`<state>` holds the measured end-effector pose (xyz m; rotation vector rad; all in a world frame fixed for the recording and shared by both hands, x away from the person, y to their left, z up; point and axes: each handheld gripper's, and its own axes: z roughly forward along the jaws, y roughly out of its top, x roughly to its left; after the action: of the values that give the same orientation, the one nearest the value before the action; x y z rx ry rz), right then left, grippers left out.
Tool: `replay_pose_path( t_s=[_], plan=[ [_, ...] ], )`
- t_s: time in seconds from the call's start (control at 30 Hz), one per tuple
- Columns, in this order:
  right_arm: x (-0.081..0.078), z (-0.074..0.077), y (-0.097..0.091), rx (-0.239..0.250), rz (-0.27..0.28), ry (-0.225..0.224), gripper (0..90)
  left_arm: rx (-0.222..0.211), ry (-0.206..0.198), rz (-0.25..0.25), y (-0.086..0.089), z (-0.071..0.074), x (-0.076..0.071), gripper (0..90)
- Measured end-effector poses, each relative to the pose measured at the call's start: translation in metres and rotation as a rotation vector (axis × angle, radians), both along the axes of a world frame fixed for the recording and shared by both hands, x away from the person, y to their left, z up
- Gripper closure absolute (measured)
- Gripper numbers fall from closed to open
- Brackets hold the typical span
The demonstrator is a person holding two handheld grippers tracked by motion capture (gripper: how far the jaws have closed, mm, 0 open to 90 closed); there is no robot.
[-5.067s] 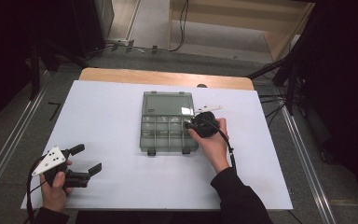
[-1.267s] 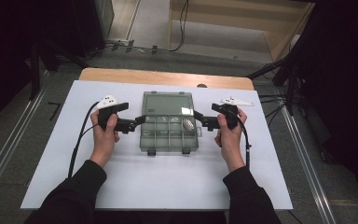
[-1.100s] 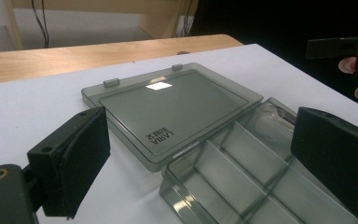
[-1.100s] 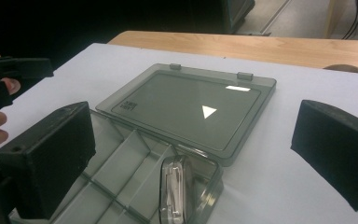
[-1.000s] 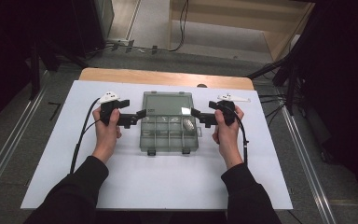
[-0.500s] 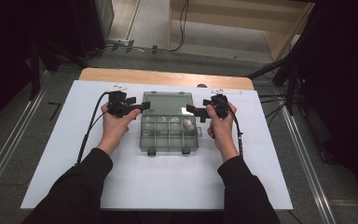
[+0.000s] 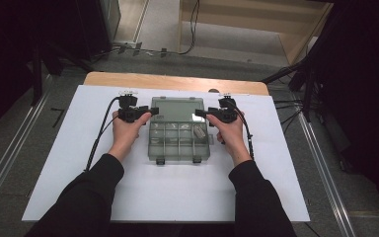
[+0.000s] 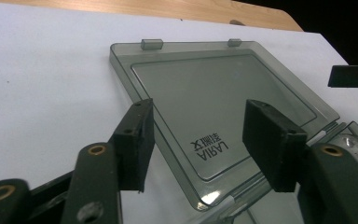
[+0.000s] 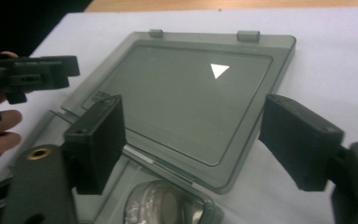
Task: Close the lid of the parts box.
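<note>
Organizer box lies on the white counter, lid open flat behind it. Both hands moved up to the hinge: left gripper and right gripper, jaws just narrowing but gripping nothing, probably to close the lid.

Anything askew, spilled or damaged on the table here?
Nothing stands out. The grey organizer box sits square on the white table cover, its lid folded flat open behind it. No parts lie spilled around it. The left tongs and right tongs flank the lid's side edges.
</note>
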<state>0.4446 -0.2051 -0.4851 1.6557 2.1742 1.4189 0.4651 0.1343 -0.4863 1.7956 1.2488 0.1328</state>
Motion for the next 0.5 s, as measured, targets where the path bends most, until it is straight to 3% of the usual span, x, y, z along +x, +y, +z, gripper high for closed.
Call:
replay_pose_path(
  t_s=[0.2, 0.5],
  plan=[
    [0.004, -0.007, 0.000, -0.038, -0.052, 0.014, 38.0, 0.006, 0.027, 0.021, -0.001, -0.006, 0.003, 43.0],
    [0.010, -0.020, 0.003, -0.028, -0.057, 0.070, 41.7, 0.008, 0.065, 0.014, -0.007, -0.011, 0.008, 44.7]
  ],
)
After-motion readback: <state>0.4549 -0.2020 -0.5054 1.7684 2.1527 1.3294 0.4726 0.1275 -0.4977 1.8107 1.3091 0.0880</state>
